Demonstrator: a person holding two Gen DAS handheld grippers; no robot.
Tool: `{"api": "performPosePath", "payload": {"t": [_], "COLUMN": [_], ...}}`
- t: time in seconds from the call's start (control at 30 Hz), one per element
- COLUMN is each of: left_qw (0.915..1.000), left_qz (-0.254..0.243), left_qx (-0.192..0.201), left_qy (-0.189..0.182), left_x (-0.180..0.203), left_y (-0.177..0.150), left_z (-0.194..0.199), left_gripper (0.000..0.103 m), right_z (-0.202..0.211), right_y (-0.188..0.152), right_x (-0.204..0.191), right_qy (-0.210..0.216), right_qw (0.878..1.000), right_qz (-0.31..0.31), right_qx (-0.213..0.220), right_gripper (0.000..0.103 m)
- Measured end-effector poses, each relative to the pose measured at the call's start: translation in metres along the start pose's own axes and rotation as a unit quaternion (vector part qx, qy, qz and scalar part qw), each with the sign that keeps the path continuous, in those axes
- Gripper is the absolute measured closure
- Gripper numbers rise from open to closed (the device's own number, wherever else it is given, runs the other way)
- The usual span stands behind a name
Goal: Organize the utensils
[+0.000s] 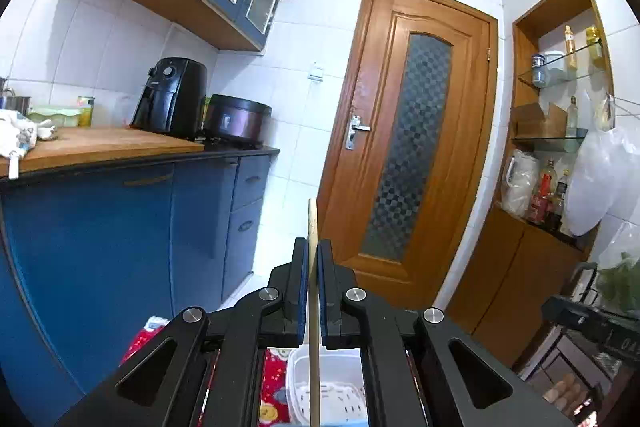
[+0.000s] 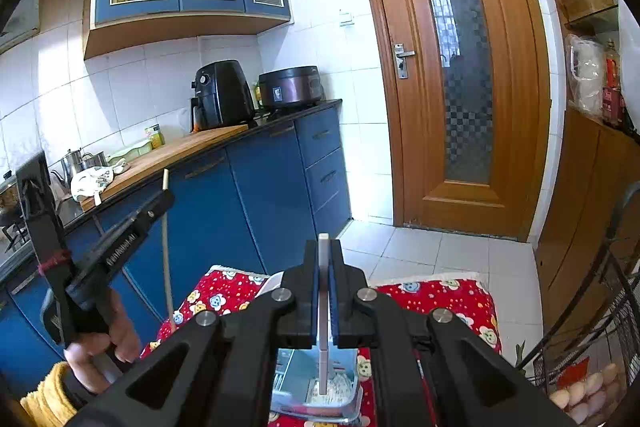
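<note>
Tongs (image 1: pixel 314 259) level, clamping upright chopstick (image 1: pixel 313 223).

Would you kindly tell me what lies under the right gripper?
Under the right gripper, shut on a flat white utensil, sits a clear plastic container on the red patterned cloth. White items lie inside; the gripper's body hides the rest.

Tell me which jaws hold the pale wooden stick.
The left gripper holds the thin pale wooden stick; the right gripper holds a flat grey-white handle.
</note>
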State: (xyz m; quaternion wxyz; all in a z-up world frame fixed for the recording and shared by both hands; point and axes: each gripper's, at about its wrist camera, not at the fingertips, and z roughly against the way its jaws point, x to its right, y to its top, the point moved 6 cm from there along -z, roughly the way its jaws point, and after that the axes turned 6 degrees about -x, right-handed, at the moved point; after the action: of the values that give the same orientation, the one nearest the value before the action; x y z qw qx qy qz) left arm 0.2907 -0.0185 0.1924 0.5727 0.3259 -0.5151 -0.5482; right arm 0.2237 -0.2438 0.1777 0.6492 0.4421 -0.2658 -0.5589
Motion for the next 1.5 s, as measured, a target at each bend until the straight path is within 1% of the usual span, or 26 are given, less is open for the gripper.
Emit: {"api": "performPosePath", "payload": {"t": [0.2, 0.27, 0.43, 0.6, 0.93, 1.03, 1.17, 1.23, 1.3, 1.37, 1.5], "left_qw": [0.9999, 0.9998, 0.9994, 0.9991, 0.9985, 0.9982, 0.998, 0.9978, 0.998, 0.9981, 0.9983], "left_qz": [0.002, -0.001, -0.009, -0.013, -0.032, -0.03, -0.029, -0.031, -0.031, -0.032, -0.036], "left_qx": [0.006, 0.005, -0.003, -0.002, 0.014, 0.025, 0.03, 0.03, 0.024, 0.018, 0.011], "left_qy": [0.011, 0.018, 0.035, 0.04, 0.042, 0.044, 0.048, 0.05, 0.05, 0.049, 0.044], "left_x": [-0.003, -0.006, -0.009, -0.012, -0.009, -0.007, -0.008, -0.009, -0.009, -0.009, -0.008], "left_y": [-0.019, -0.031, -0.053, -0.066, -0.071, -0.07, -0.07, -0.074, -0.078, -0.081, -0.085], "left_z": [-0.02, -0.023, -0.026, -0.022, -0.006, -0.001, 0.0, 0.001, -0.001, -0.002, -0.002], "left_gripper": [0.099, 0.099, 0.099, 0.099, 0.098, 0.098, 0.099, 0.099, 0.099, 0.099, 0.099], "right_z": [-0.031, -0.04, -0.057, -0.067, -0.075, -0.075, -0.073, -0.072, -0.07, -0.068, -0.065], "right_y": [-0.013, -0.021, -0.038, -0.051, -0.066, -0.068, -0.069, -0.071, -0.071, -0.071, -0.072], "right_x": [0.001, 0.0, 0.002, 0.004, 0.006, 0.004, 0.003, 0.003, 0.004, 0.005, 0.006], "right_qy": [-0.004, -0.004, -0.003, -0.004, -0.004, -0.003, 0.003, 0.005, 0.008, 0.011, 0.013], "right_qw": [1.0, 0.999, 0.998, 0.997, 0.996, 0.995, 0.995, 0.995, 0.995, 0.996, 0.996], "right_qz": [0.013, 0.017, 0.016, 0.009, 0.004, 0.008, 0.009, 0.011, 0.01, 0.007, 0.001], "right_qx": [-0.023, -0.034, -0.057, -0.074, -0.092, -0.096, -0.096, -0.096, -0.095, -0.092, -0.089], "right_gripper": [0.098, 0.098, 0.098, 0.098, 0.097, 0.097, 0.097, 0.093, 0.081, 0.077, 0.073]}}
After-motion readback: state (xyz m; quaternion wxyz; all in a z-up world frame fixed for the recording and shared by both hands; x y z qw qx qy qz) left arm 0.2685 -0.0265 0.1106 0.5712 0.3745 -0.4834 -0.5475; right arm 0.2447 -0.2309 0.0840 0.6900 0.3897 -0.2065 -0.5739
